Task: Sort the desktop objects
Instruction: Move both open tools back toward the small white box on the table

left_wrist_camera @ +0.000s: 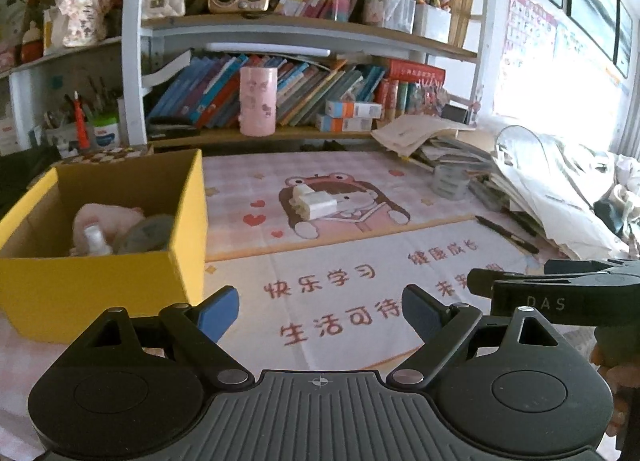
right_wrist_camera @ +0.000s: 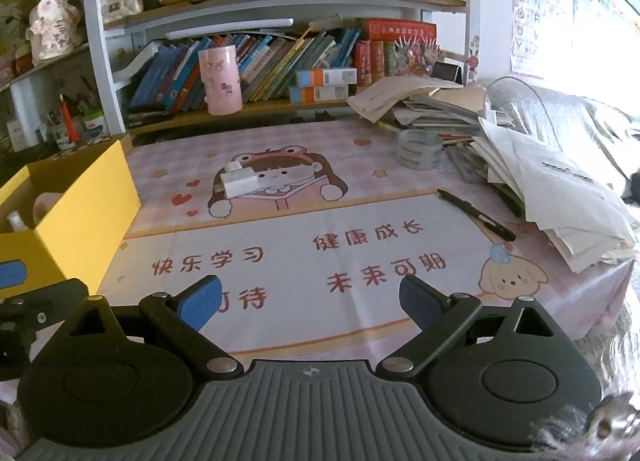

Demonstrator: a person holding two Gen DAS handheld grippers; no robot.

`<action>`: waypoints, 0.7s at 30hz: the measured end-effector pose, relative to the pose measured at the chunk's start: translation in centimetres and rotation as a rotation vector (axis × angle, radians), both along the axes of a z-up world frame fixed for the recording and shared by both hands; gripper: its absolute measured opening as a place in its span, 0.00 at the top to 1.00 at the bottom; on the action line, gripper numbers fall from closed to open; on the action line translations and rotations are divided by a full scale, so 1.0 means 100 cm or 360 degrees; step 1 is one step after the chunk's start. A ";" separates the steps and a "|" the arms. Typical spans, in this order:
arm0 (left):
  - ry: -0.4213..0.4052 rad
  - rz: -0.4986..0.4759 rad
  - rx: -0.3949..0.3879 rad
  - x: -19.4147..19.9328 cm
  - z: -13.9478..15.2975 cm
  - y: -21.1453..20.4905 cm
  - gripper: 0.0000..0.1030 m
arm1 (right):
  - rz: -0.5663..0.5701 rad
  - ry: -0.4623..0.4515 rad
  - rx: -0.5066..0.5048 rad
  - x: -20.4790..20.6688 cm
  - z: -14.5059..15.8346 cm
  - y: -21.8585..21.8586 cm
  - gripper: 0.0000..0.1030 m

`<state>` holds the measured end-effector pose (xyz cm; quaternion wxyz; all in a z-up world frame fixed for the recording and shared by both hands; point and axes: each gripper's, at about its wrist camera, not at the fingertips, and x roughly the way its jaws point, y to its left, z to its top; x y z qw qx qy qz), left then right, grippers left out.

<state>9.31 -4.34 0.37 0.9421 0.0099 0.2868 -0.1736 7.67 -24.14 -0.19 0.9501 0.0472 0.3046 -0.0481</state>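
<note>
Both your claws are empty and spread wide: left claw (left_wrist_camera: pixel 318 311) and right claw (right_wrist_camera: pixel 310 301) hover low over the near part of the table (right_wrist_camera: pixel 360 325), nothing between the blue pads. The yellow box (left_wrist_camera: pixel 96 293) sits at the left, just beside your left claw, already holding a pink soft thing, a small white bottle (left_wrist_camera: pixel 95 241) and a grey item, so sorting looks partly done. Left out on the mat are the white charger block (right_wrist_camera: pixel 240 183) near the middle, the black pen (right_wrist_camera: pixel 476 215) further right, and a tape roll (right_wrist_camera: pixel 418 149) at the foot of the paper pile (right_wrist_camera: pixel 560 189). The charger lies ahead of both claws, well apart from them: roughly straight ahead of the left claw, ahead and to the left of the right one. Its long axis runs mostly left-right across both views, tilted a little, so a claw coming straight in would close across its short side. The pen lies on a diagonal, far end left, near end right, on the right claw's side. My guess: charger goes to the left claw since the box is on that side, pen to the right.
</note>
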 end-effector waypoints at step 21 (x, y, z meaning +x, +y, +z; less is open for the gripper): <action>0.0072 0.0143 0.0051 0.076 -0.009 -0.080 0.12 | 0.0173 -0.0006 0.0023 0.102 0.005 -0.074 0.07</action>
